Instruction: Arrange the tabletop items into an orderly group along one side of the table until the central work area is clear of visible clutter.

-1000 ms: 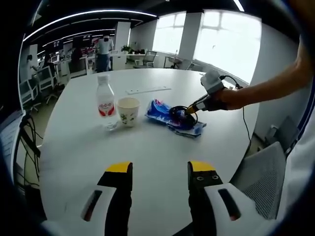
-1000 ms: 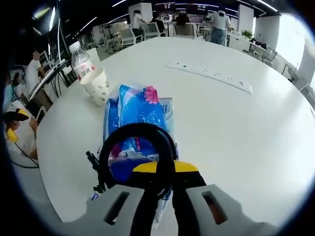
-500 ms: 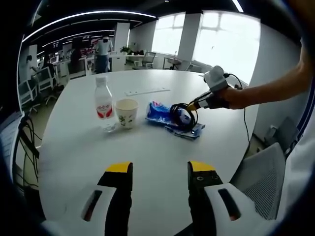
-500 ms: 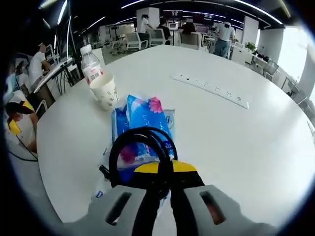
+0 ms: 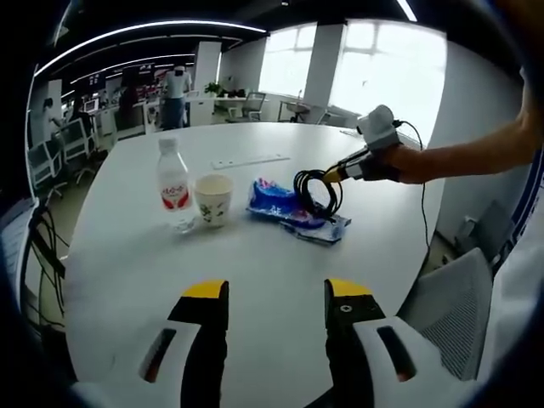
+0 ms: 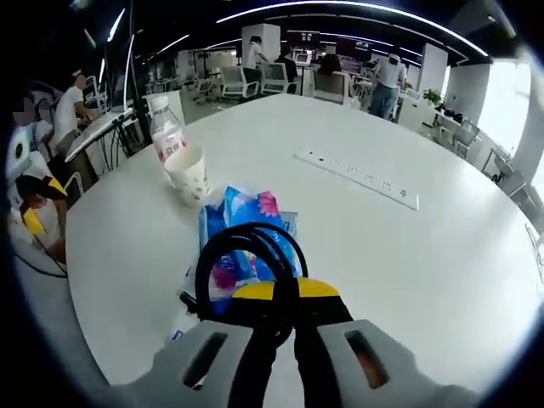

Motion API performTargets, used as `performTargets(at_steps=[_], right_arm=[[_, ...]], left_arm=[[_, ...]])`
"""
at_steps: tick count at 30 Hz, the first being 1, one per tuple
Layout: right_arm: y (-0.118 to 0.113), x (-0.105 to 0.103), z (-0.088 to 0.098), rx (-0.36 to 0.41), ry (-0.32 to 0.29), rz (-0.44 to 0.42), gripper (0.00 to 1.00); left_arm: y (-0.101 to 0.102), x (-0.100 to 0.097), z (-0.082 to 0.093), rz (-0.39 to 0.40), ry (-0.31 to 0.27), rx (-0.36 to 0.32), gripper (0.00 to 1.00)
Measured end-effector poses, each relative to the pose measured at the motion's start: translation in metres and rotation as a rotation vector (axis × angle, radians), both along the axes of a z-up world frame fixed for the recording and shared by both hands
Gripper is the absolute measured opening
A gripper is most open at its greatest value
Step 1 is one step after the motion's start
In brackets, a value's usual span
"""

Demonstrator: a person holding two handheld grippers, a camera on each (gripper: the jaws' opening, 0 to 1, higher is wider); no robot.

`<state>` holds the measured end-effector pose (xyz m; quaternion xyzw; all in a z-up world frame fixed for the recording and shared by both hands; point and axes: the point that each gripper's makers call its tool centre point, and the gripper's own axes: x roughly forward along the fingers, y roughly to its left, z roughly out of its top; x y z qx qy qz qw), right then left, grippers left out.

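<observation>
My right gripper (image 6: 285, 293) is shut on a coiled black cable (image 6: 248, 265), held up above the blue tissue pack (image 6: 241, 231). In the left gripper view the same cable (image 5: 316, 192) hangs from the right gripper (image 5: 337, 175) over the tissue pack (image 5: 292, 211). A paper cup (image 5: 212, 198) and a water bottle (image 5: 173, 184) stand side by side left of the pack; both also show as the cup (image 6: 188, 175) and bottle (image 6: 166, 133). My left gripper (image 5: 276, 297) is open near the table's front edge, with nothing between its jaws.
A white power strip (image 6: 355, 166) lies across the far part of the round white table (image 6: 442, 255). A grey office chair (image 5: 450, 302) stands at the table's right edge. Desks, chairs and people fill the office behind.
The right gripper has lifted the coiled cable up off the tissue pack. The cup, bottle and pack stay in place; the left gripper is unchanged.
</observation>
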<state>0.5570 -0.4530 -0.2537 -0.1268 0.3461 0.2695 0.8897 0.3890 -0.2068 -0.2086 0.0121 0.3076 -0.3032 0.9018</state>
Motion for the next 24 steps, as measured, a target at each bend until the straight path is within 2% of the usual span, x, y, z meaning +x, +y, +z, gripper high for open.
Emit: performTargets(at_steps=[12,19,20,24], right_arm=[[-0.018,-0.008,0.026,-0.005,-0.042,-0.024,0.03],[-0.036,-0.022,0.026,-0.011,-0.032,-0.057,0.03],[-0.041,-0.025,0.027,-0.009,-0.033,-0.059,0.00],[-0.056,-0.031,0.024,0.007,-0.020,-0.104,0.00]], left_arm=[[-0.007,0.000,0.003,-0.018,-0.009,-0.002,0.44],[-0.013,0.000,0.005,-0.036,-0.014,-0.004,0.44],[-0.015,0.000,0.005,-0.040,-0.014,-0.004,0.44],[-0.019,0.000,0.005,-0.052,-0.014,-0.005,0.44]])
